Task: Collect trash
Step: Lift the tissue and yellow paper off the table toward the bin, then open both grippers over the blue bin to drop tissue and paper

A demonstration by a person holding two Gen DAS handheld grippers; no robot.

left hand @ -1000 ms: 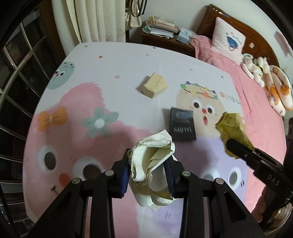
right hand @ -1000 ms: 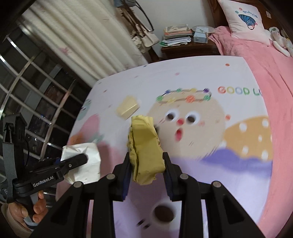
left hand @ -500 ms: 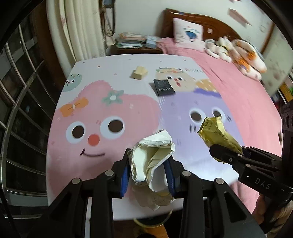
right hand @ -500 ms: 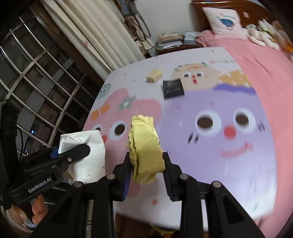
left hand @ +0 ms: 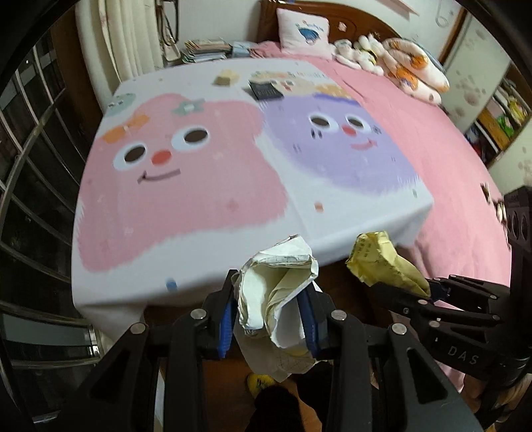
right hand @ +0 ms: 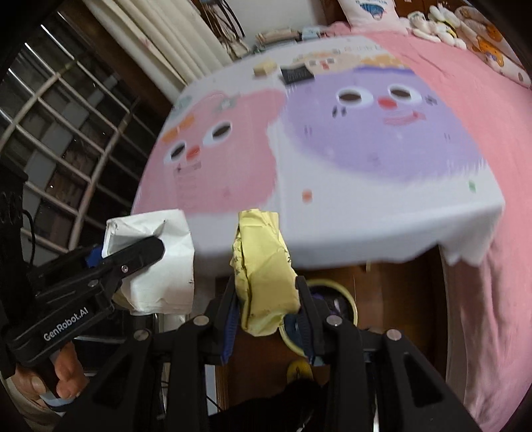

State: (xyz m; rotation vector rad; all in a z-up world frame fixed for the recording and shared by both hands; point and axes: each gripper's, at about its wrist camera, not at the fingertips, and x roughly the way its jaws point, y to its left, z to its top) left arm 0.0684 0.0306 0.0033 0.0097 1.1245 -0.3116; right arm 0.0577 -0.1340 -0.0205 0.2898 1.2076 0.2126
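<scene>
— While both wads hang past the bed's foot, what grips them?
— At the frame's bottom centre, the left gripper (left hand: 271,315) is clamped on the white paper wad (left hand: 277,295); the right gripper (right hand: 266,305) pinches the yellow paper wad (right hand: 262,269), likely for one trip.
— Where to?
— Probably the yellow-rimmed bin (right hand: 345,292), low centre behind the right jaws.
— Anything left?
— Farther up, on the cartoon bedsheet (left hand: 186,199) near the frame's top, a black packet (left hand: 266,90) and a tan box (left hand: 226,78) lie near each other.

Box (left hand: 226,77) left of booklet (left hand: 266,90) on far bedsheet (left hand: 186,206), pillow (left hand: 304,31) behind
</scene>
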